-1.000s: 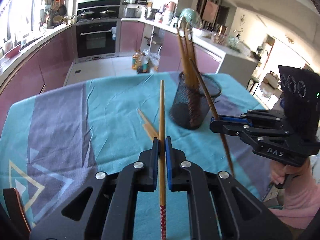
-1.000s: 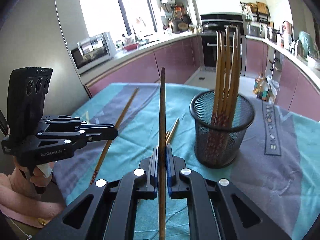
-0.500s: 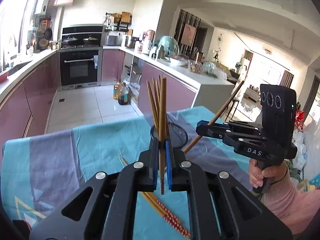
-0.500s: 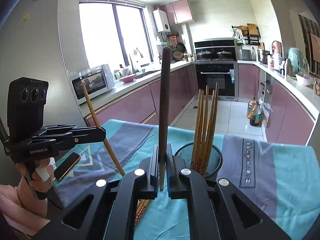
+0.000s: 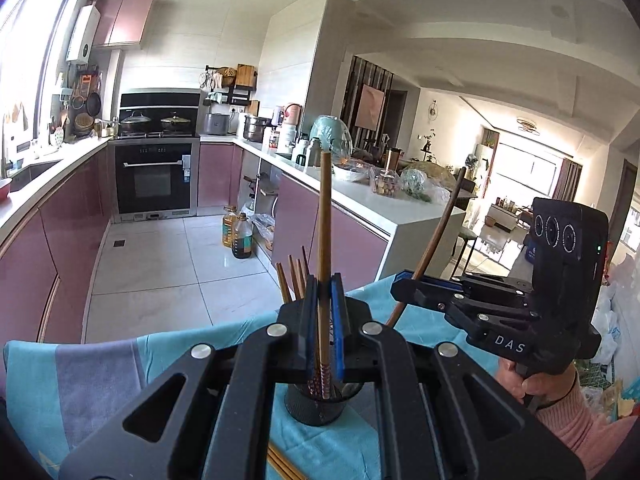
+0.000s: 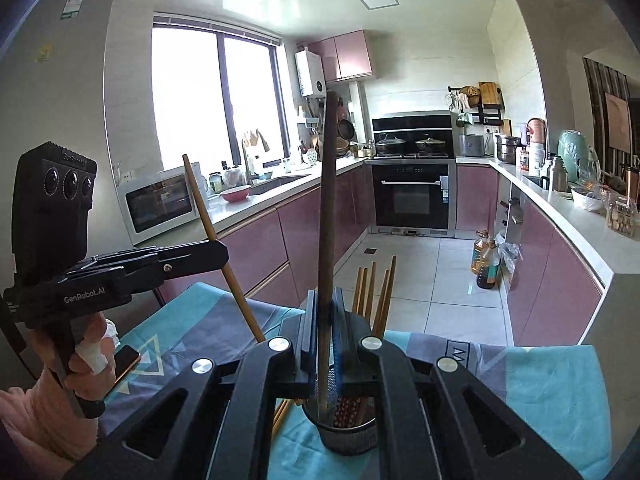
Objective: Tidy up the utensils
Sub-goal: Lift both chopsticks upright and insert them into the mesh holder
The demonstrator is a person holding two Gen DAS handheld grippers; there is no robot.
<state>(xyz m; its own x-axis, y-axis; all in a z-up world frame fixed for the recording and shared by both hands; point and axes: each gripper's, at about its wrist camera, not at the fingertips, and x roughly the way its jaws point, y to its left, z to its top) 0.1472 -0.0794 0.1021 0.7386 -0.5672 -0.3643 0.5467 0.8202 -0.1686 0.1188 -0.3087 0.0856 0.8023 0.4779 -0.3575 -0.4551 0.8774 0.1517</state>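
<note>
Two chopsticks are up off the table, one clamped in each of our grippers. Nearest, our left gripper (image 5: 323, 320) pinches its chopstick (image 5: 323, 216) almost upright, patterned end hanging just above the mesh cup (image 5: 318, 408). Our right gripper (image 6: 323, 332) grips a darker chopstick (image 6: 326, 200) the same way, its lower end at the cup's mouth. Both long axes run vertical, so the drop looks straight down. Beyond, the cup's other chopsticks (image 6: 374, 292) stand upright. Both hands tip slightly downward.
</note>
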